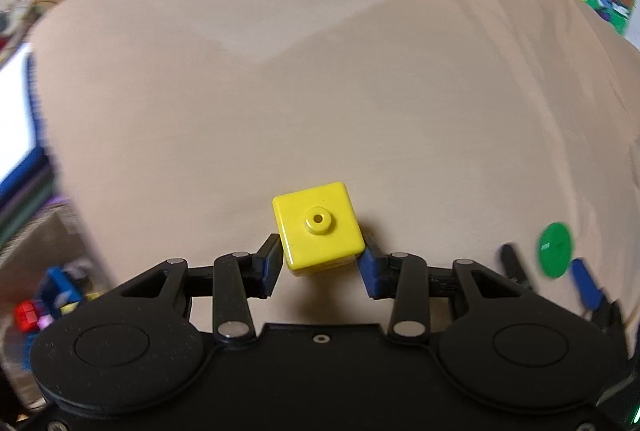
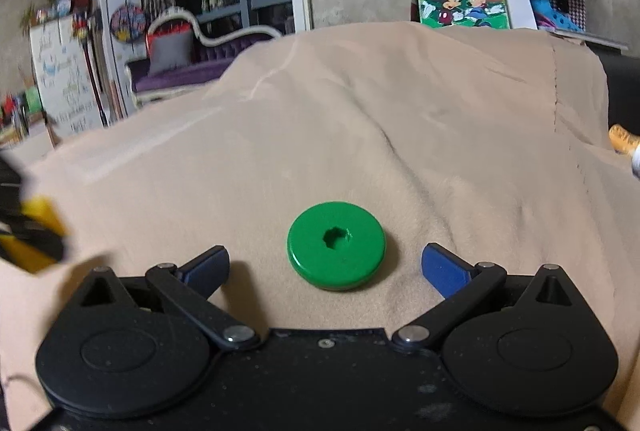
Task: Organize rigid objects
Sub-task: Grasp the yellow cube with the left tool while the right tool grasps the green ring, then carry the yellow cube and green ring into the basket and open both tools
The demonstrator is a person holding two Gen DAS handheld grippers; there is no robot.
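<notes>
Right-wrist view is centred on a green disc point(image 2: 336, 245), which lies flat on the beige cloth point(image 2: 400, 135) with its notched centre hole facing up; being round, it offers no long axis, so any line across its rim can be taken. It is seen just ahead of the right gripper point(image 2: 325, 265), between the two blue pads but touched by neither: the jaws are spread wide, with cloth showing on both sides of the disc. This hand is judged the nearer one for the disc, and only a short advance and a closing would be called for. The tool is angled gently downward towards the cloth. At the left edge of this view a blurred yellow shape is caught. From the left wrist, a yellow cube point(image 1: 319, 231) with a small round stud on top is shown pinched between the pads of the left gripper point(image 1: 320, 267), which is pitched steeply down over the cloth, with the disc well off to its right.
</notes>
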